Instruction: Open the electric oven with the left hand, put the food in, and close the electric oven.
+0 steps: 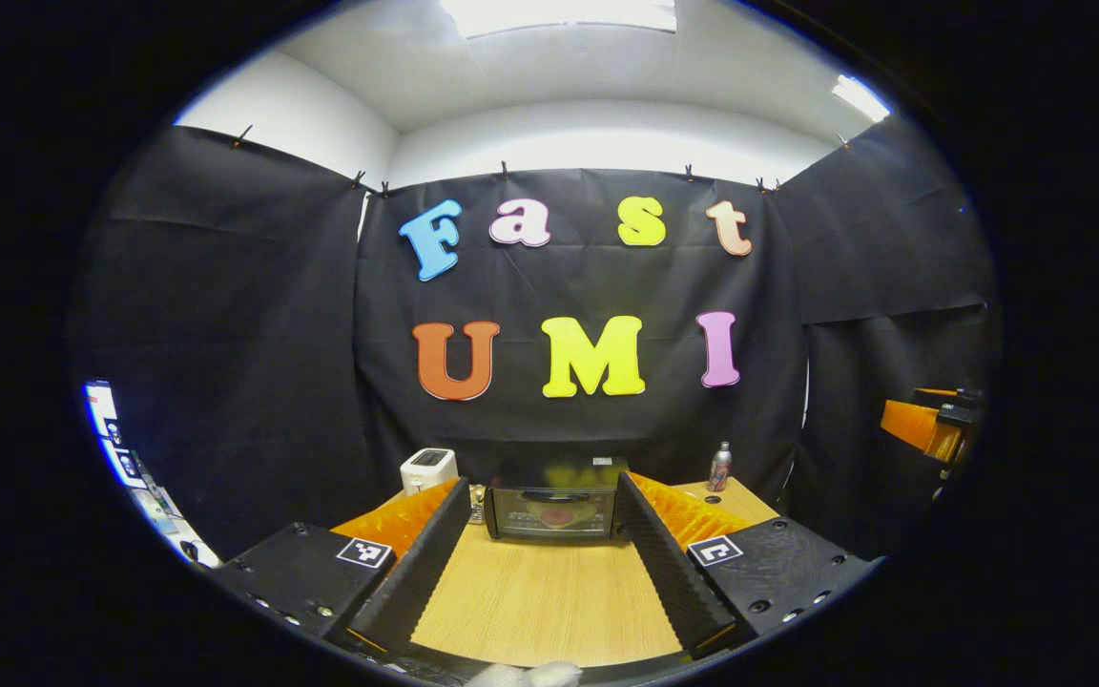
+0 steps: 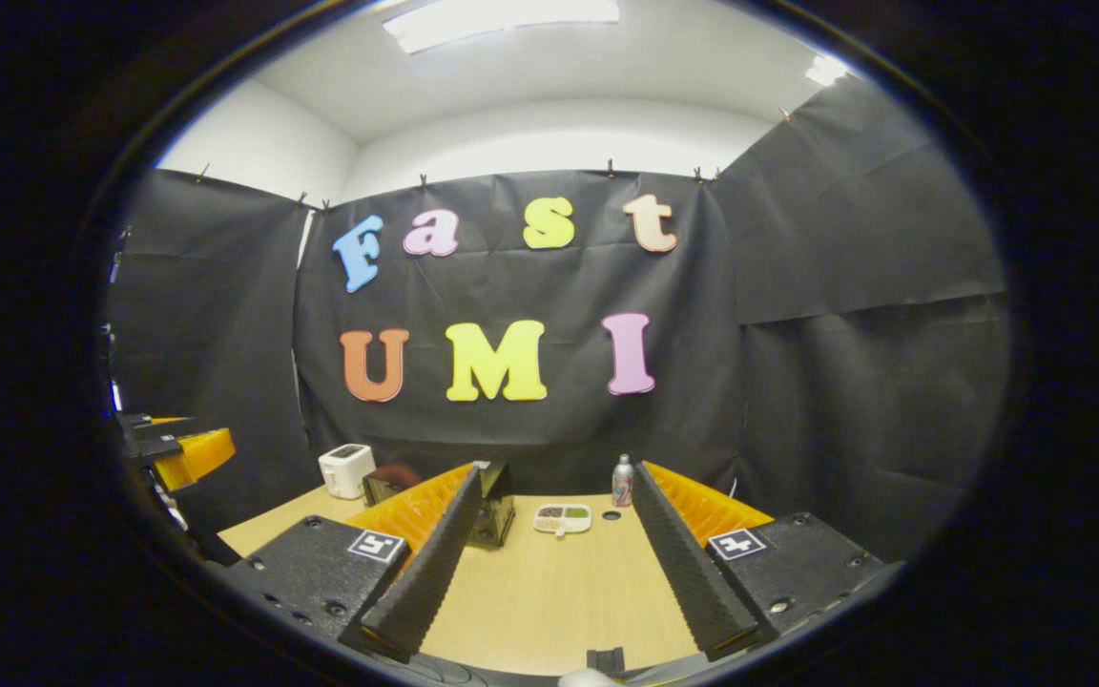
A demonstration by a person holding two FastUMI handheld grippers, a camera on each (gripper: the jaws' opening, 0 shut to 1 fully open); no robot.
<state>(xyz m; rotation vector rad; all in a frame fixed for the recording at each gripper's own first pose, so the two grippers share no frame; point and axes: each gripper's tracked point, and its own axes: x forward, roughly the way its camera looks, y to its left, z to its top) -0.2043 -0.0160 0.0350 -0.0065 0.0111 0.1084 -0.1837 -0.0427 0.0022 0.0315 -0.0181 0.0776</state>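
Note:
The electric oven is a small dark box with a glass door, shut, at the far side of the wooden table. My left gripper is open and points straight at it from some distance, nothing between its fingers. In the right gripper view the oven stands partly behind my left finger. A white tray of food lies on the table to its right. My right gripper is open and empty, well short of the tray.
A white toaster stands left of the oven and a metal can right of it. The toaster and can also show in the right gripper view. The other gripper shows at the far right edge.

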